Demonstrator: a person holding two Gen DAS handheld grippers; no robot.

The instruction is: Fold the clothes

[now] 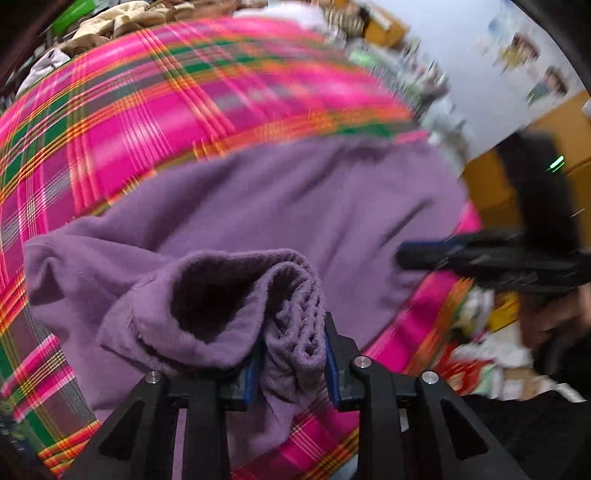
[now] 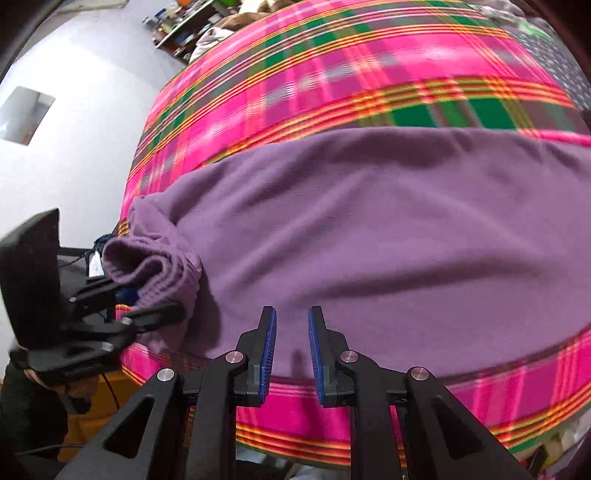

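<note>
While a purple fleece garment [image 2: 369, 229] lies spread across a pink plaid blanket [image 2: 332, 74], the left gripper [image 1: 291, 354] has a bunched fold of that fleece between its blue pads [image 1: 331, 365], the cloth filling the gap and draping back over the left finger. Whether the pads press on it I cannot tell. In the right wrist view this gripper shows at about 9 o'clock, at the garment's left edge, with a person's hand [image 2: 55, 384] below it. The right gripper [image 2: 291, 347] sits at 6 o'clock over the garment's near hem, its jaws a narrow gap apart with nothing between them. Both views are blurred, and cluttered shelves [image 2: 184, 22] show at 11 o'clock.
</note>
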